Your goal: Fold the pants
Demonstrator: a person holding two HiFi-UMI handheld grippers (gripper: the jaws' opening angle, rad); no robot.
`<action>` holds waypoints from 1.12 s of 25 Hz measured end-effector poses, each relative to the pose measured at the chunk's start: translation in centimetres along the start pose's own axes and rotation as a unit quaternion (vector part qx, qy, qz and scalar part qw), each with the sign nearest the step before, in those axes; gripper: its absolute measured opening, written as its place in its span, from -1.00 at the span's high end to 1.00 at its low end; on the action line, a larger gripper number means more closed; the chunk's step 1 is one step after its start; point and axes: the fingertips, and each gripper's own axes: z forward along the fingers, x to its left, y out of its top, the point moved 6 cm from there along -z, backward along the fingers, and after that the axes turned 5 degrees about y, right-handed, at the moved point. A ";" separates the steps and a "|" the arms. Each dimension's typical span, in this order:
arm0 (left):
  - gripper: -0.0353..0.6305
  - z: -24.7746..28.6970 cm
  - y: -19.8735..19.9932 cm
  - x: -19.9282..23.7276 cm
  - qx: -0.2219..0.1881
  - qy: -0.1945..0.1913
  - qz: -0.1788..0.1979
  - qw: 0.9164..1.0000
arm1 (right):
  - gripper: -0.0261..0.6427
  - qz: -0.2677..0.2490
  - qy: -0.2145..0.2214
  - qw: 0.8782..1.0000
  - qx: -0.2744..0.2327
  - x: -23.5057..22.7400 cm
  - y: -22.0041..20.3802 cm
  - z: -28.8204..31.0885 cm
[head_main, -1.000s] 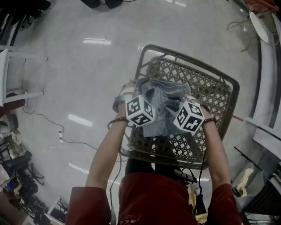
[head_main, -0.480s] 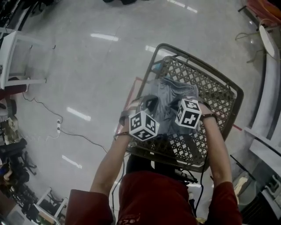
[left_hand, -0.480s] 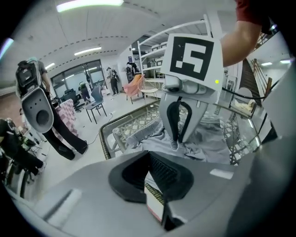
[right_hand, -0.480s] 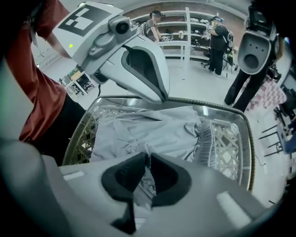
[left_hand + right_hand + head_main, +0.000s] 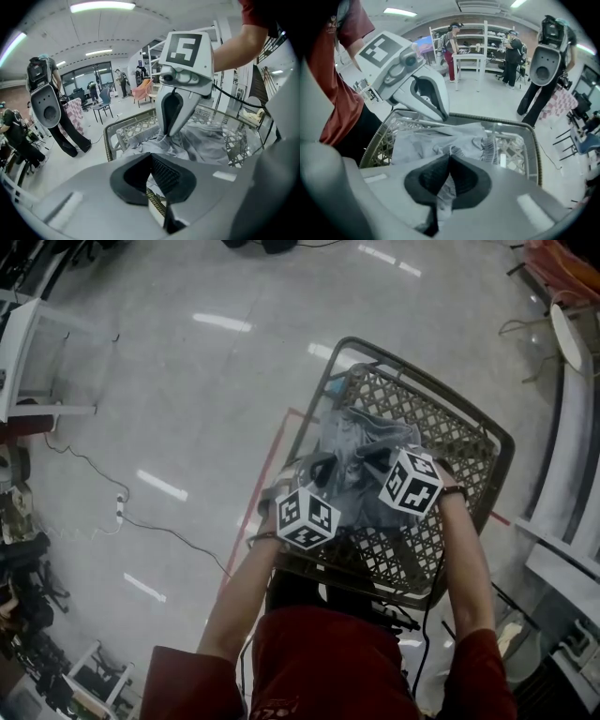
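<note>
Grey pants (image 5: 349, 457) lie crumpled in a brown lattice basket (image 5: 489, 424) on the floor. In the head view my left gripper (image 5: 319, 468) is at the cloth's near left edge and my right gripper (image 5: 371, 456) is on its right part. In the left gripper view the left gripper (image 5: 151, 157) has its jaws shut where the pants (image 5: 206, 143) end, and the right gripper (image 5: 169, 129) presses into the cloth beyond. The right gripper (image 5: 449, 160) has just been closing and is shut, with a fold of the pants (image 5: 440, 138) between its pads. The left gripper (image 5: 439, 108) stands behind.
The basket's rim (image 5: 108, 140) (image 5: 536, 150) rings the cloth. A red tape line (image 5: 270, 454) and a cable (image 5: 169, 527) cross the glossy floor. A white shelf (image 5: 28, 362) stands far left. People stand around (image 5: 44, 103) (image 5: 546, 61), with chairs and shelves behind.
My left gripper has slid to the near left edge of the pants and shut. The right gripper has stayed on the cloth and closed on a fold.
</note>
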 end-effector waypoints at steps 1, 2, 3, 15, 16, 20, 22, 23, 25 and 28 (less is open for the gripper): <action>0.88 -0.2 0.1 0.2 -0.003 0.003 -0.004 1.000 | 0.89 0.001 -0.010 1.000 -0.009 -0.6 0.3 -0.5; 0.88 -0.4 0.2 0.4 -0.007 0.008 -0.008 1.000 | 0.89 0.003 -0.019 1.000 -0.017 -1.1 0.7 -0.9; 0.88 -0.5 0.3 0.6 -0.010 0.012 -0.012 1.000 | 0.89 0.004 -0.028 0.999 -0.024 -1.8 1.1 -1.2; 0.88 -0.8 -0.8 1.2 -0.014 0.012 -0.030 0.999 | 0.89 0.056 -0.077 0.994 -0.046 -7.2 1.8 2.1; 0.88 -0.8 -0.9 1.2 -0.014 0.009 -0.031 0.999 | 0.89 0.059 -0.082 0.994 -0.043 -7.4 1.7 2.5; 0.88 -0.8 -1.3 1.2 -0.014 -0.001 -0.030 0.999 | 0.83 0.077 -0.111 0.990 -0.040 -8.0 1.6 3.4; 0.88 -0.8 -1.3 1.2 -0.016 -0.004 -0.029 0.999 | 0.81 0.082 -0.122 0.988 -0.038 -8.0 1.7 3.4; 0.88 -0.9 -1.3 1.2 -0.019 -0.004 -0.029 0.999 | 0.78 0.085 -0.128 0.987 -0.039 -7.9 1.7 3.2; 0.88 -1.1 -1.0 1.3 -0.027 -0.001 -0.033 0.999 | 0.72 0.098 -0.142 0.984 -0.052 -7.5 1.9 2.3; 0.88 -1.3 -0.3 1.8 -0.044 0.008 -0.042 0.998 | 0.69 0.134 -0.182 0.969 -0.100 -6.8 2.0 -0.1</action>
